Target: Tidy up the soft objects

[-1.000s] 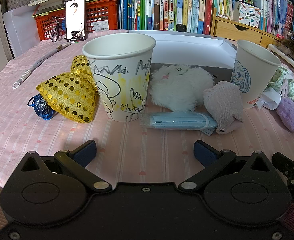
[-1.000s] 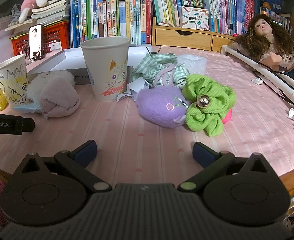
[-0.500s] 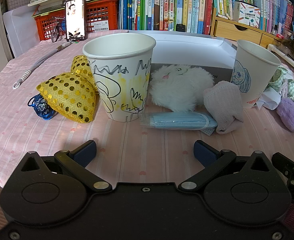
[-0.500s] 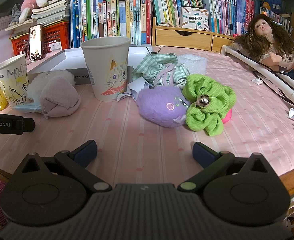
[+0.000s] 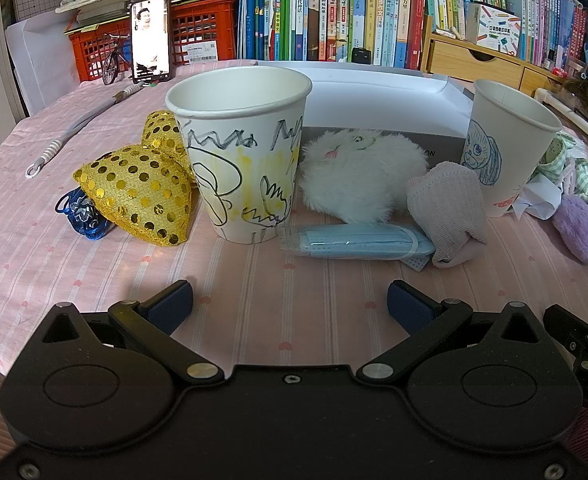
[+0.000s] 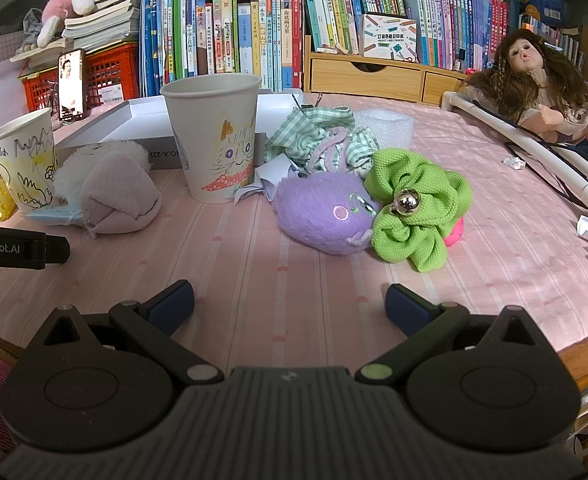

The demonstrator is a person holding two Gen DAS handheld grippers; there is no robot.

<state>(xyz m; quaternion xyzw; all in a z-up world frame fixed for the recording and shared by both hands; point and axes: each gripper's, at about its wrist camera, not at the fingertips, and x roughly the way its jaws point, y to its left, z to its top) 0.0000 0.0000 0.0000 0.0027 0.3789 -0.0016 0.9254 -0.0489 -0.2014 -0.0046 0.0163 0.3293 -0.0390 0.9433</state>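
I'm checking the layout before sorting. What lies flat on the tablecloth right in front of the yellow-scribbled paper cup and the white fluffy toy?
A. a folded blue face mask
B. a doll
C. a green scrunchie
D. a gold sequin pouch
A: the folded blue face mask lies flat in front of the yellow-scribbled paper cup and the white fluffy toy.

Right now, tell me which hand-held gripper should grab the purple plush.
Right. The right hand-held gripper is open with the purple plush just ahead of it; for the left hand-held gripper the plush lies far off to its right.

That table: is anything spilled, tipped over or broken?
Nothing spilled or broken. Both paper cups stand upright and look empty; the soft toys and face mask just lie loose around them on the pink cloth.
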